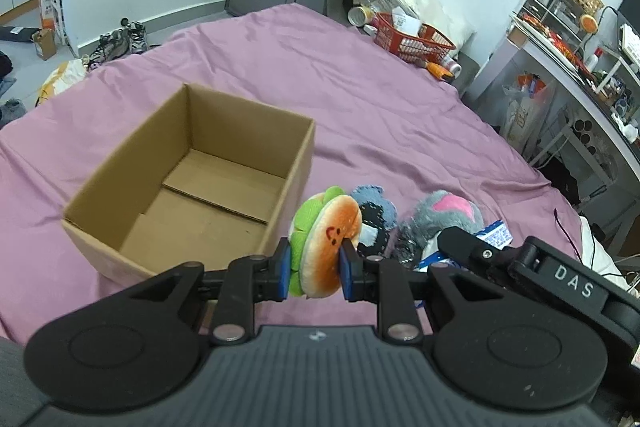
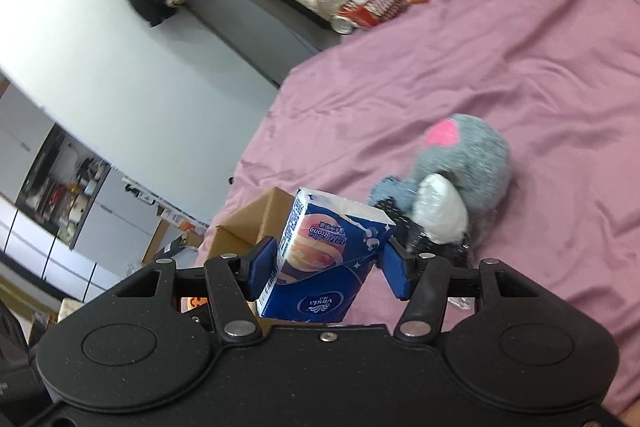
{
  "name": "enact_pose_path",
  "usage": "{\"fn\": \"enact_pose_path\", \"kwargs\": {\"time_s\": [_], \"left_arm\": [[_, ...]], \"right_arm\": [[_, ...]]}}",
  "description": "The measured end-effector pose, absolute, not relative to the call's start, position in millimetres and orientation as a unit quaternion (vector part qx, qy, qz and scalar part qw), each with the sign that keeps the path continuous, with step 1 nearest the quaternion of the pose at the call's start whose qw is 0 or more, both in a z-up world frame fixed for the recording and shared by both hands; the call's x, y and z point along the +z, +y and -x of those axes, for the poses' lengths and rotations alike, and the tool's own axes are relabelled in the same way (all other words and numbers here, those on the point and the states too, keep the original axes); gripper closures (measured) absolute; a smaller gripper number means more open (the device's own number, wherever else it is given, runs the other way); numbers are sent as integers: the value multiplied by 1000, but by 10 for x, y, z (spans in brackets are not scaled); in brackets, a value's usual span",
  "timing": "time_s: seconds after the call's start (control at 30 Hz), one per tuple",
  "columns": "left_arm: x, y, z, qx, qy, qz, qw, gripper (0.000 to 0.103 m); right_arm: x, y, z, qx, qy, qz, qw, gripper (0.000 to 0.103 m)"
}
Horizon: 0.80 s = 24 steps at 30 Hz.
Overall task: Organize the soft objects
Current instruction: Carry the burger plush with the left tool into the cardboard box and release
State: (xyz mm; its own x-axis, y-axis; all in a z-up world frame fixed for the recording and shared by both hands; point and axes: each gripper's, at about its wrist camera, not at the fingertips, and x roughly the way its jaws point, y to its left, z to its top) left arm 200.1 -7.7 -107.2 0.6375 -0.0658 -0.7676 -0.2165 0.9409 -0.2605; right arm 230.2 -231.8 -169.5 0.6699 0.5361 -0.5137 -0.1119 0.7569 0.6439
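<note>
My left gripper is shut on a plush burger with an orange smiling bun and green lettuce, held above the purple bed beside an open cardboard box that has nothing inside. My right gripper is shut on a blue tissue pack, lifted off the bed; the right gripper's body also shows at the lower right of the left wrist view. A grey plush with a pink patch and a blue denim soft toy lie on the sheet.
The purple bedsheet stretches far behind the box. A red basket with bottles and bags sits at the bed's far corner. A cluttered white shelf unit stands to the right. Shoes and bags lie on the floor at left.
</note>
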Motion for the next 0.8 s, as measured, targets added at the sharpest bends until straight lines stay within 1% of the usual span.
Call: {"fn": "enact_pose_path", "kwargs": {"time_s": [0.37,0.8], "left_arm": [[-963,287,-1933,60,408,167,895,80],[-1066,786,-1921,95,404,204,887,80]], "right_arm": [[-1500,-2082,-2271,230,321,-257,882,47],[-1441,-1751,-2269,263,297,-224,890,47]]}}
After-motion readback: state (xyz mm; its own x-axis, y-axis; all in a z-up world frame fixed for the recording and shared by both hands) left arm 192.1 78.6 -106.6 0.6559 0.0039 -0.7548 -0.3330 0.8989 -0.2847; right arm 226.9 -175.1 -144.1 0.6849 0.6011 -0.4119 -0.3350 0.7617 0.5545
